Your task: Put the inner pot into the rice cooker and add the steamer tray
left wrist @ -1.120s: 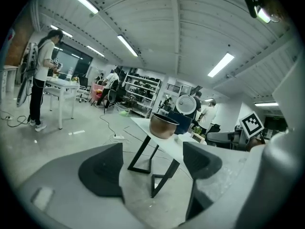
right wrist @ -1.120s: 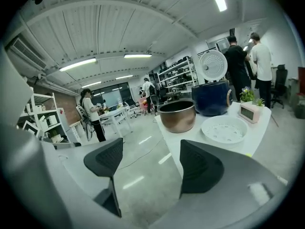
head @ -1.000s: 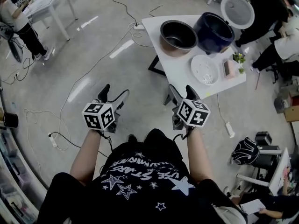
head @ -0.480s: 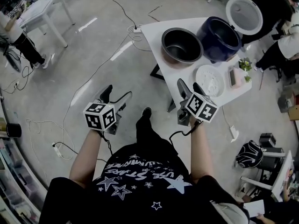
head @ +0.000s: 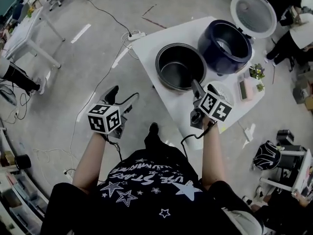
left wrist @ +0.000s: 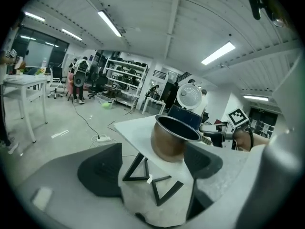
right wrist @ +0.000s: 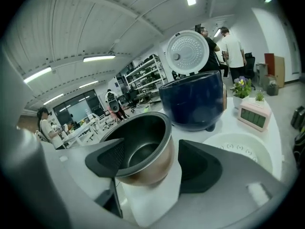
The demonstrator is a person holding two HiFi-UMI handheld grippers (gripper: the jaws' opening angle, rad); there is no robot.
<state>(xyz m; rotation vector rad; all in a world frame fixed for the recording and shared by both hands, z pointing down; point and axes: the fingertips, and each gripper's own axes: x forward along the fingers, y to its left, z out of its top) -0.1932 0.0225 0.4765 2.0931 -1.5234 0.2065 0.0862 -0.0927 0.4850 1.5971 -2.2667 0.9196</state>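
Observation:
The steel inner pot (head: 180,66) stands empty on the white table (head: 146,48), left of the dark blue rice cooker (head: 224,39), whose white lid (head: 253,7) is raised. The white steamer tray (head: 226,89) lies flat near the table's front edge, partly behind my right gripper (head: 201,88). That gripper is open, its tips at the pot's near right rim. In the right gripper view the pot (right wrist: 140,147) fills the space ahead of the open gripper (right wrist: 152,159), with the tray (right wrist: 238,147) to its right. My left gripper (head: 121,96) is open and empty over the floor, left of the table; its view shows the pot (left wrist: 174,137).
A small clock (head: 241,87) and a potted plant (head: 255,72) sit at the table's right end. Cables and a power strip (head: 134,35) lie on the floor beyond the table. People stand at the far right, and another table (head: 29,38) is at the far left.
The table has come closer in the head view. My right gripper moved forward from over the floor to the pot's near rim. The left gripper stayed over the floor.

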